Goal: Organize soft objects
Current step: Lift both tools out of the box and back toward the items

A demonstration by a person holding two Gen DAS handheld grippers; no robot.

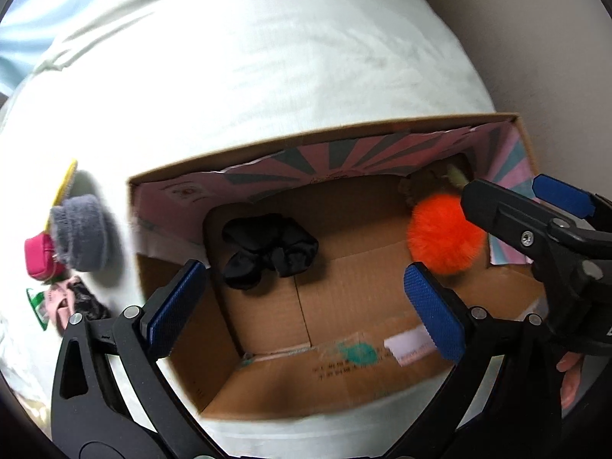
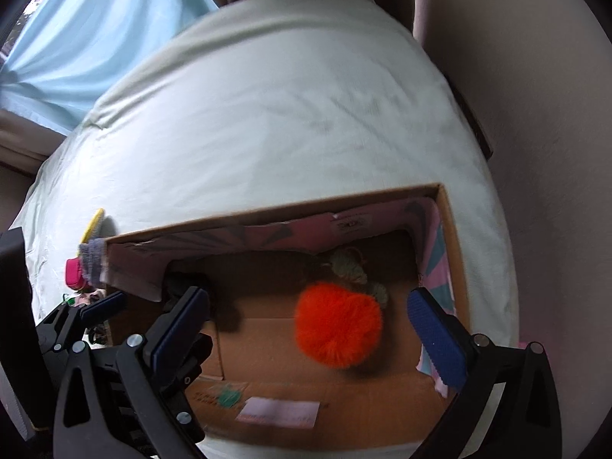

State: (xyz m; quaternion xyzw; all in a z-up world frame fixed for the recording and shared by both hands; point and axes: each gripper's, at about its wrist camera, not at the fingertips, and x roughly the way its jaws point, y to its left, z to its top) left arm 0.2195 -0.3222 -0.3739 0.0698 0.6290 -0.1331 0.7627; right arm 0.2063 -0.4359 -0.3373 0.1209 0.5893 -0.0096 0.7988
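Observation:
An open cardboard box [image 1: 344, 134] [image 2: 455, 252] sits on the bed. Inside lie an orange fluffy pom-pom [image 1: 443, 239] [image 2: 338, 325], a black scrunchie [image 1: 267, 246] and a greenish knitted item [image 2: 350, 267] at the back. My left gripper [image 1: 306, 306] is open and empty above the box's left half. My right gripper [image 2: 317, 338] is open, with the pom-pom below and between its jaws, not gripped. It also shows in the left wrist view [image 1: 512, 199] at the right. A grey knitted roll [image 1: 78, 237] [image 2: 91, 258], a pink pouch [image 1: 38, 256] and a yellow item [image 1: 65, 181] lie left of the box.
The bed has a pale sheet [image 1: 267, 57] [image 2: 267, 95]. A light blue curtain [image 2: 95, 38] hangs at the back left, a wall [image 2: 535, 114] stands on the right. Pink and black fabric bits [image 1: 72, 302] lie at the left edge.

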